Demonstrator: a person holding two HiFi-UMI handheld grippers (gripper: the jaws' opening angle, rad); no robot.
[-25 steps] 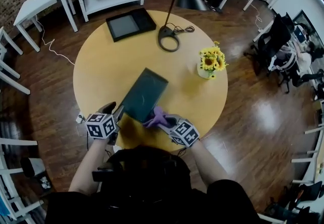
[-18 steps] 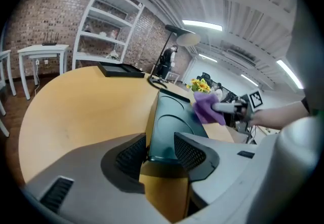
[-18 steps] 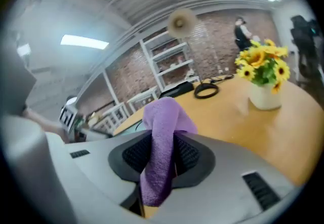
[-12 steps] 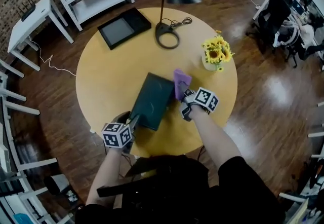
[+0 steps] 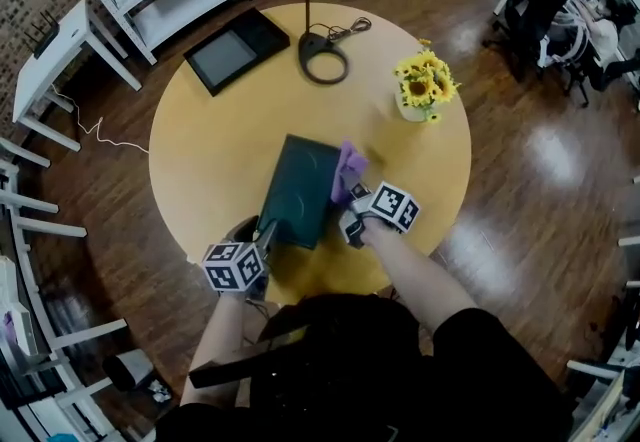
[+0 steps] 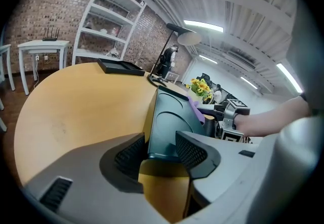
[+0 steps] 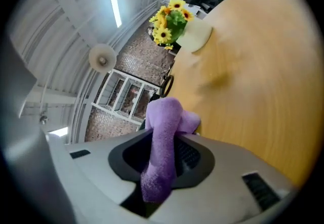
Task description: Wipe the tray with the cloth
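Purple cloth [image 7: 162, 137] fills the narrow jaws of the right gripper [image 7: 164, 159], pinched as a folded wad. Its free end stands out ahead of the pads, a hold that seems meant to leave soft fabric, not plastic, to meet the surface. Across from it, the left gripper [image 6: 159, 149] has the near short rim of the dark green tray [image 6: 172, 121] between its jaws. They have just been easing a little wider, yet both ribbed pads look to be against the rim. That grip is probably there to keep the tray from skating while the other hand rubs. From above, the tray lies slantwise on the round wooden table [image 5: 215, 145], close to the person's side. The cloth sits over the tray's right long edge near the far corner; whether it presses on the tray or hangs just above cannot be told. The wipe therefore looks to be under way at the tray's margin, with most of the inner face yet to be covered. Well apart stand a pot of sunflowers [image 5: 424, 90], a lamp base [image 5: 325, 62] and a second black tray [image 5: 236, 50].
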